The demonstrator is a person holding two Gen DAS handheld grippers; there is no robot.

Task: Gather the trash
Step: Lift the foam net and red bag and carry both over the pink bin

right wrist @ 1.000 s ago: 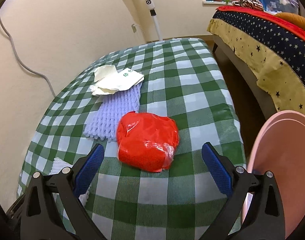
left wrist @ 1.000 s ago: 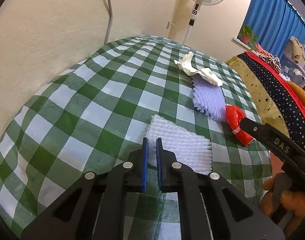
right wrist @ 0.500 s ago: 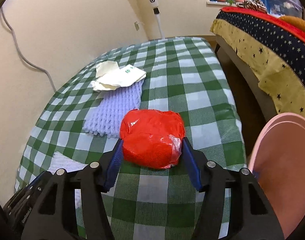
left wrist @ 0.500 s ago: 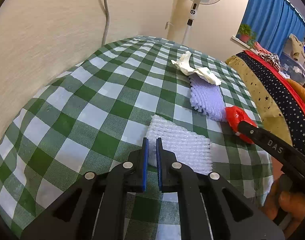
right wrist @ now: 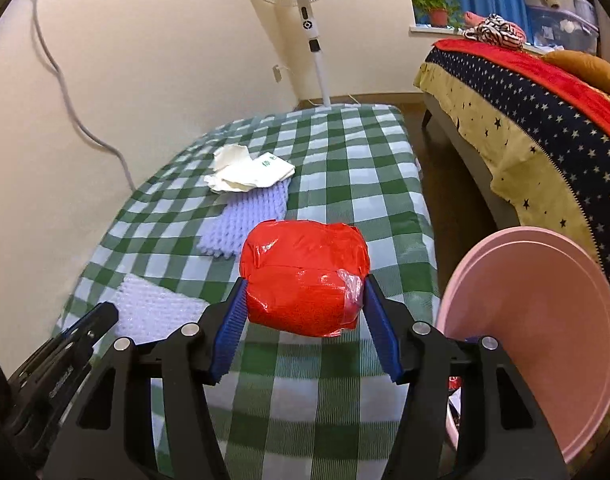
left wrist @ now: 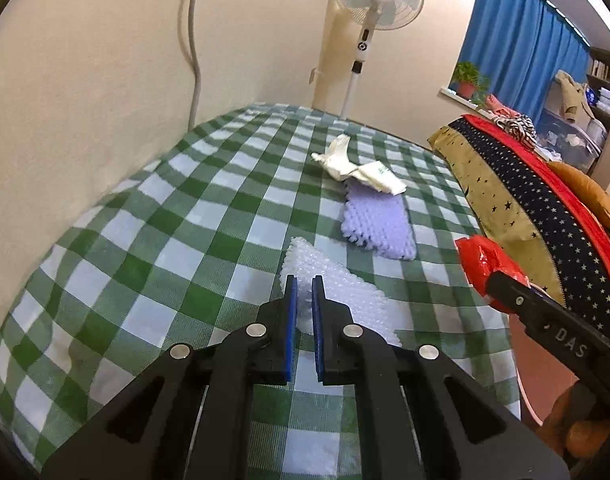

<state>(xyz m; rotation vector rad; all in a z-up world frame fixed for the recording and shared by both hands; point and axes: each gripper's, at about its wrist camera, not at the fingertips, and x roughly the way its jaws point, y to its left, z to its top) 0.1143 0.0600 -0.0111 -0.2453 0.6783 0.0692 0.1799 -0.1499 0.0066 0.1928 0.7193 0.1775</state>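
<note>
We hold the red plastic bundle [right wrist: 303, 276] in our right gripper [right wrist: 305, 312], its two blue pads [right wrist: 229, 328] pressing the bundle's left and right flanks so that the wrapper bulges forward and upward between them; it appears raised off the green-checked tablecloth [right wrist: 345, 184], though we cannot be sure of the gap beneath it. Just to the right of this gripper stands the pink bin [right wrist: 545, 320], its rim tilted toward us. Our left gripper [left wrist: 303, 312] has its fingers drawn narrow, with only a thin slot between the blue pads [left wrist: 291, 320]; its tips sit over the near corner of the white foam net [left wrist: 333, 288], and we cannot tell whether they pinch it. Farther along the cloth lies the lavender foam net [left wrist: 379, 224], its far end tucked under the crumpled white paper [left wrist: 357, 168]. From the left view, the red bundle [left wrist: 485, 264] shows at the right, beside the table's edge.
</note>
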